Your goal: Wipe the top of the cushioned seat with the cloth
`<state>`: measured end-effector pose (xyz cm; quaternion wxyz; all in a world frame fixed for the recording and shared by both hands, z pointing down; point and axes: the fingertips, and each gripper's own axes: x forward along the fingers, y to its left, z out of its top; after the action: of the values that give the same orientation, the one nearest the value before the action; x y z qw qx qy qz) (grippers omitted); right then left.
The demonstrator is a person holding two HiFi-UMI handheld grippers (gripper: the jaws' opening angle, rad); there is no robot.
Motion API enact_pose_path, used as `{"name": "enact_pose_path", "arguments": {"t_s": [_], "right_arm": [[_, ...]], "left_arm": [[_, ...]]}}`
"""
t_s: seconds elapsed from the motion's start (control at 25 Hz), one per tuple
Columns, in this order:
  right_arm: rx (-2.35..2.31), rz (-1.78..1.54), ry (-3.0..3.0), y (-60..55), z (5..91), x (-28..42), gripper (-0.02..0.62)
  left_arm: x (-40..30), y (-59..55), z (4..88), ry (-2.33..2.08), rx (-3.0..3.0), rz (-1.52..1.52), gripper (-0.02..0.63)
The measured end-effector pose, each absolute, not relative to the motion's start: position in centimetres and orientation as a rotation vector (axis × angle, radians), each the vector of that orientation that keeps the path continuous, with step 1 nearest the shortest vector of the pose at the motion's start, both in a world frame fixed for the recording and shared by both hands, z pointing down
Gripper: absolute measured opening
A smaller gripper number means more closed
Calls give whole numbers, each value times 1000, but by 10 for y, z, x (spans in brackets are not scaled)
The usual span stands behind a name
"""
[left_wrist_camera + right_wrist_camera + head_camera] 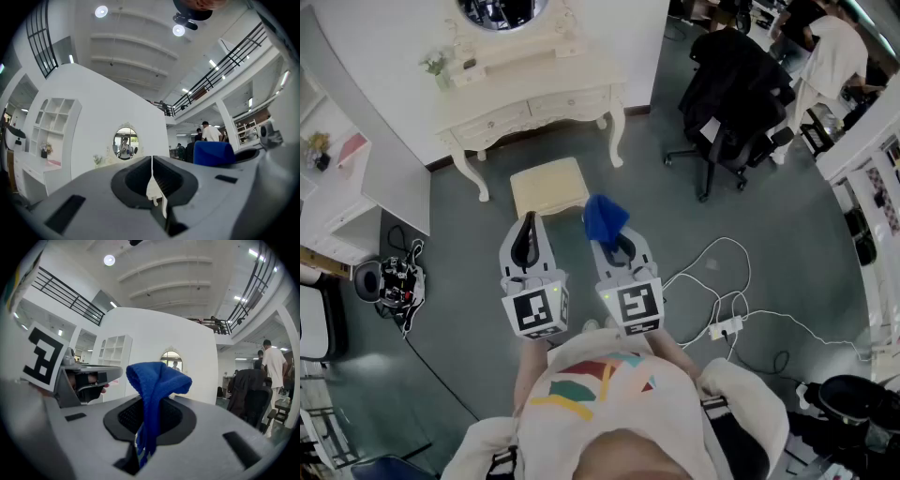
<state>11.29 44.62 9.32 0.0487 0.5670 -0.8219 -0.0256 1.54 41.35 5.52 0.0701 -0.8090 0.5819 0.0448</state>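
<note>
Left gripper (152,169): jaws together, nothing between them. Right gripper (616,247): jaws clamped on blue cloth (154,380), which bunches up above the tips. Seat (547,186): cream cushion, on grey floor (675,225) ahead of both grippers, before white dressing table (534,94); in the head view, the cloth overlaps its near right corner
</note>
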Motion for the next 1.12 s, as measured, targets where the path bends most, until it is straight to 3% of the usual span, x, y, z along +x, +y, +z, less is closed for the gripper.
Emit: {"name": "enact_pose_path", "arguments": {"t_s": [1.12], "right_arm": [[1742,32,-2486,433,114,126,38]], "left_arm": [[7,406,71,1798,-2387,81,9]]}}
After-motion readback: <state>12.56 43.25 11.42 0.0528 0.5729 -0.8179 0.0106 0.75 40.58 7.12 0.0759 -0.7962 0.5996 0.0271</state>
